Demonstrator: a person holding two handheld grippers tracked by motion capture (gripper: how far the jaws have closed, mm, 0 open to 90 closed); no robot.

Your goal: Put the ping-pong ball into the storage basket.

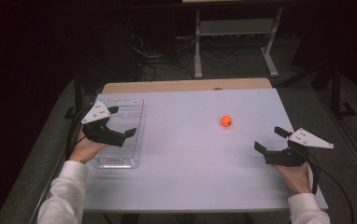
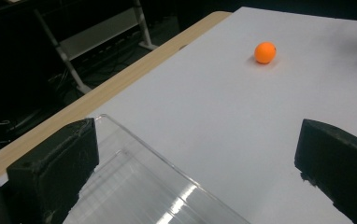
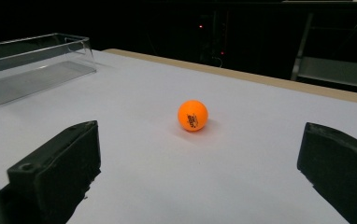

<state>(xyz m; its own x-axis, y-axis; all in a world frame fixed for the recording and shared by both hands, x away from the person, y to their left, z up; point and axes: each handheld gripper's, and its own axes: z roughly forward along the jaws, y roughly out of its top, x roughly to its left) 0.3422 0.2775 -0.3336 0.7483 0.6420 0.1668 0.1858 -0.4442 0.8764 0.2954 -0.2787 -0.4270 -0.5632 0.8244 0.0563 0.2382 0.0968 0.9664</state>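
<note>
An orange ball (image 1: 226, 121) with small black print rests alone on the white tabletop (image 1: 190, 154), right of centre. My right gripper (image 1: 271, 139) hovers low at the table's right side, jaws wide apart and empty, pointing toward the ball (image 3: 192, 115) some way ahead. My left gripper (image 1: 122, 122) is held above a clear plastic tray (image 1: 120, 140) at the left, open with nothing between its jaws. In the left gripper view the tray's wall (image 2: 167, 186) lies just below the jaws and the ball (image 2: 265, 52) sits far off.
The tray (image 3: 32, 65) is long and shallow, lying lengthwise along the table's left edge. A tan wooden strip (image 1: 186, 85) borders the far edge. Beyond it stand a white metal frame (image 1: 235, 37) and cables on a dark floor.
</note>
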